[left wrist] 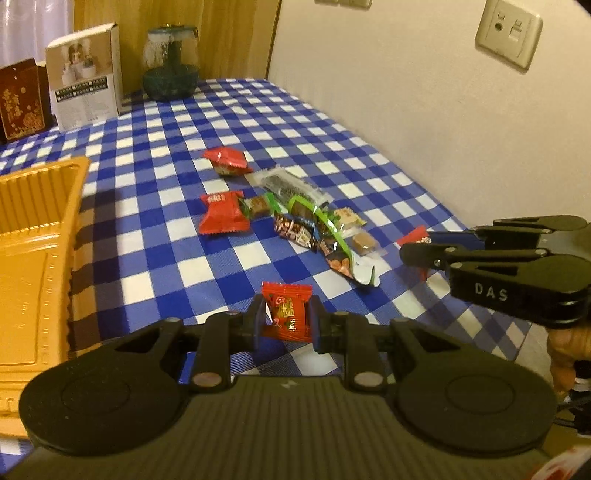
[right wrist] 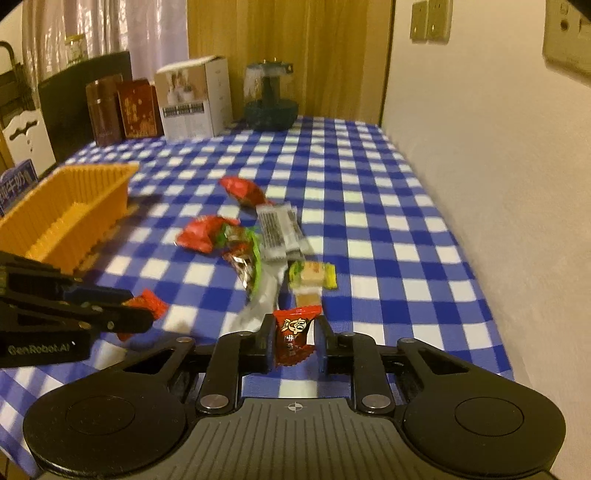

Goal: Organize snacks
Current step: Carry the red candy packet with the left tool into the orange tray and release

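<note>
Left wrist view: a red candy (left wrist: 287, 312) sits pinched between the two fingers of the left gripper (left wrist: 286, 321), its jaws closed to the width of the wrapper, held just above the blue-and-white checked tablecloth (left wrist: 177, 122). At 3 o'clock from it, the right gripper (left wrist: 413, 245) reaches in from the side, closed on a second red candy (left wrist: 415, 236) whose wrapper shows beyond its tips. Right wrist view confirms the pairing: a red candy with a cartoon face (right wrist: 295, 336) stands upright between the right gripper (right wrist: 295, 341) fingers, gripped at both sides, while the left gripper (right wrist: 138, 314) enters at 9 o'clock with red wrapper (right wrist: 149, 302) poking from its tips.

Loose snacks lie in a cluster on the cloth at 12 o'clock of both tools: two red packets (left wrist: 221, 218) and (left wrist: 226, 160), a grey-and-black bar (left wrist: 288, 186), a green-edged packet (left wrist: 317, 230) and a small caramel (left wrist: 362, 243) in clear wrap. An orange ribbed tray (left wrist: 33, 236) sits at 9 o'clock in the left view and at 10 o'clock in the right view (right wrist: 70, 214), apart from the cluster.

At the table's far edge stand a white carton (left wrist: 86, 77), a dark red box (left wrist: 22, 105) and a green glass jar (left wrist: 170, 64). A cream wall (left wrist: 406, 92) with a socket plate (left wrist: 508, 33) runs along the right side.
</note>
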`<state>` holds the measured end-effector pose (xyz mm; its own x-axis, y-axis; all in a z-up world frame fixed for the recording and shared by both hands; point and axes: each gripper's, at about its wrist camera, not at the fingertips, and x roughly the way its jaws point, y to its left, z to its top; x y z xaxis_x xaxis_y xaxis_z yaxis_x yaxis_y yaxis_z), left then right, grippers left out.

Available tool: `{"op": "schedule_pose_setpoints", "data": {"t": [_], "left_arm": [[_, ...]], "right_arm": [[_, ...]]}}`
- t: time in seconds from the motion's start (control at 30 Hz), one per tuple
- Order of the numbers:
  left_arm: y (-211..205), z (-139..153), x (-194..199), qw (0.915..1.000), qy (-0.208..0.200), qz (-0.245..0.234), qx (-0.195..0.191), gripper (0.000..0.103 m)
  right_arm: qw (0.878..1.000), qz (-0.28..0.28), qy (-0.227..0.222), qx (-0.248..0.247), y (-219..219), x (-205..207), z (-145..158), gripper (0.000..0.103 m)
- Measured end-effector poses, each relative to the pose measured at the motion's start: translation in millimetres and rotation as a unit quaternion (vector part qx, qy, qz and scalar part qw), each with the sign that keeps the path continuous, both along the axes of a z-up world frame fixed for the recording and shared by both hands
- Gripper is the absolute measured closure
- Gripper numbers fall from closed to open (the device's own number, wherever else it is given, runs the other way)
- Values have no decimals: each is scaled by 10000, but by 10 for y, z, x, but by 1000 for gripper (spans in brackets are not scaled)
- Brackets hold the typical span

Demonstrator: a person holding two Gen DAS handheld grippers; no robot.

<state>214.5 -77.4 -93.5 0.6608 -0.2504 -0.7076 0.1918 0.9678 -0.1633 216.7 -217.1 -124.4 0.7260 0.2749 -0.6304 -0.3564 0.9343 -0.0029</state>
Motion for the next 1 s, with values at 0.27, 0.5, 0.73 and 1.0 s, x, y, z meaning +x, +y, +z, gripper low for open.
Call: {"op": "schedule_pose_setpoints", "data": {"t": [0.27,0.5,0.73,1.0], "left_arm": [[289,297,-219,9996,-237,178,34,81],[793,486,-395,9978,-378,519,181,81],[1417,600,-510,9941,-384,932,395,81],[2011,582,-571,9894,-279,1303,585,81]], "right_arm": [[9993,166,-138,316,351,-209,343,81],[9967,530,-166,600,870,-275,490,81],[9920,976,-119,796,1488,-257,540,81],[9865,1390,40,860,2075,-198,472,81]]}}
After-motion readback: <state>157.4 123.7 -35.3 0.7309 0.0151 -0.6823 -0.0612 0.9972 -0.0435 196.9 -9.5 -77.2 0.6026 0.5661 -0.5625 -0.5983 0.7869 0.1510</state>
